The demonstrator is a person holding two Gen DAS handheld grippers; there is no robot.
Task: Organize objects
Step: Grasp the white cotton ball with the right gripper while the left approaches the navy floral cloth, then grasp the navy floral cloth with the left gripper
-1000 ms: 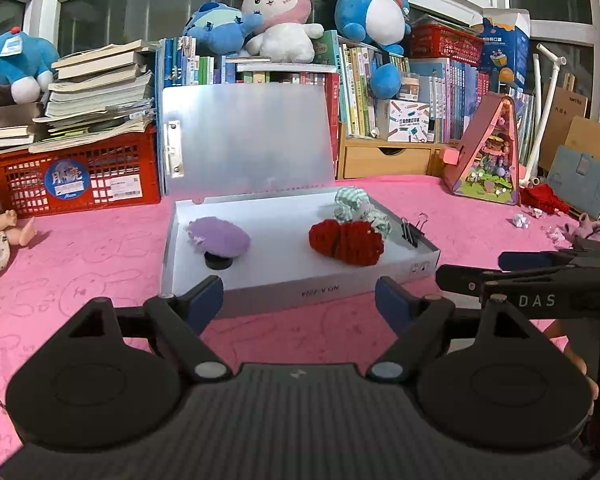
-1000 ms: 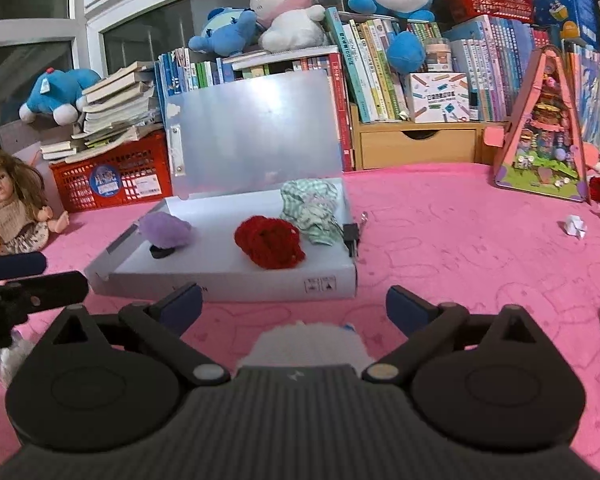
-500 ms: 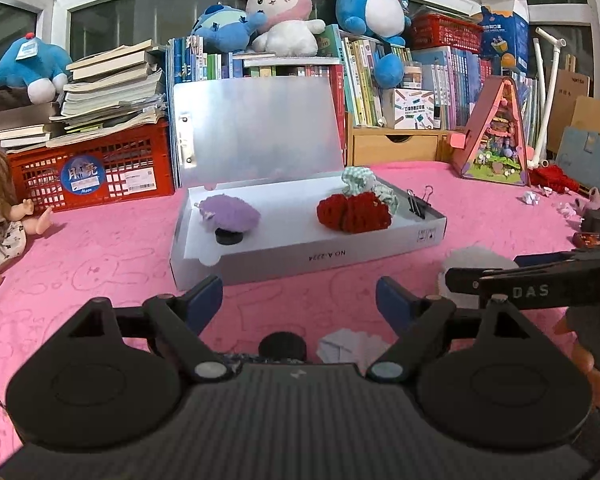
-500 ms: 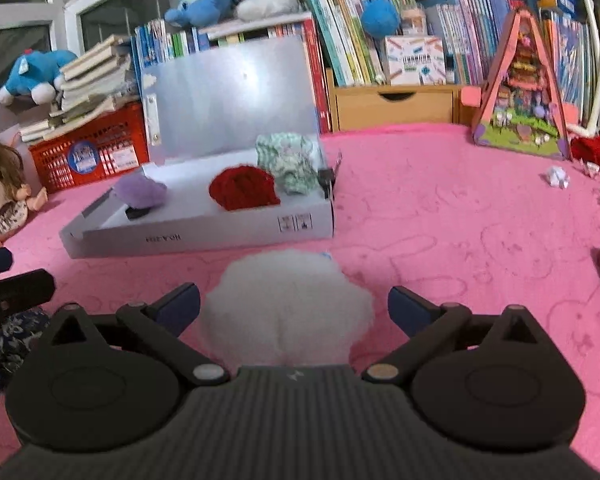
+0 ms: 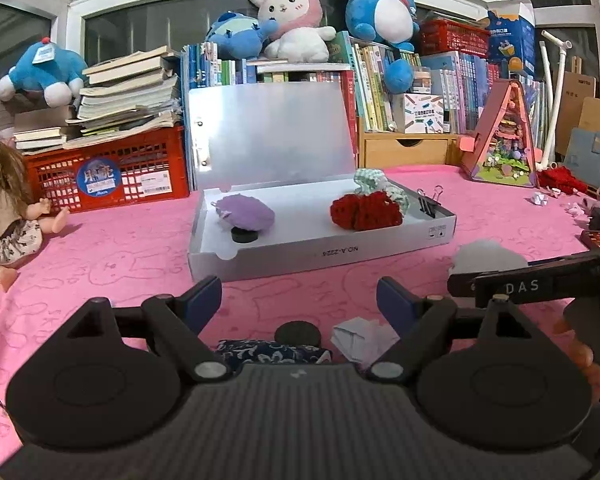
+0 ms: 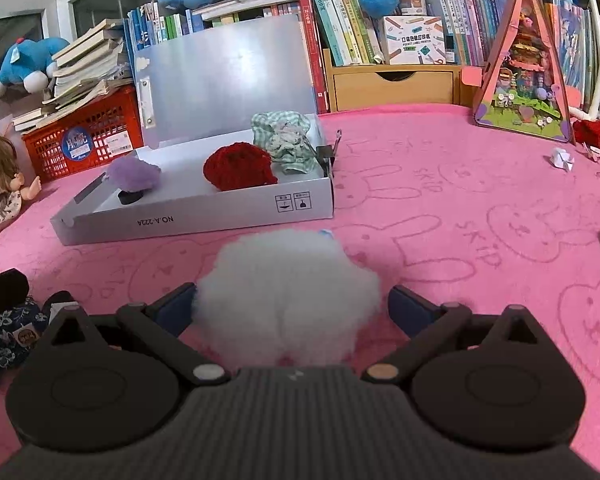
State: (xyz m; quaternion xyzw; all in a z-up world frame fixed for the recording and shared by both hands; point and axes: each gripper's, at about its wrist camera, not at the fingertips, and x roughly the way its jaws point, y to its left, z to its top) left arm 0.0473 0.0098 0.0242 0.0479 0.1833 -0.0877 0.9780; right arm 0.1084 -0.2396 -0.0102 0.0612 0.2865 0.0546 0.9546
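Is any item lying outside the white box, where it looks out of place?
Yes. A white fluffy ball sits on the pink cloth before the white box, between the open right gripper fingers. Beside it lie a dark floral item and crumpled paper.

Both wrist cams sit low over the pink tablecloth [image 5: 100, 256], facing the white box [image 5: 324, 254] with the bookshelf behind it. Left cam faces the box nearly head-on, near its front wall. Right cam is right of the box [image 6: 204, 216], angled left, slightly further back. Shared: box, its raised lid, red crate left of it.
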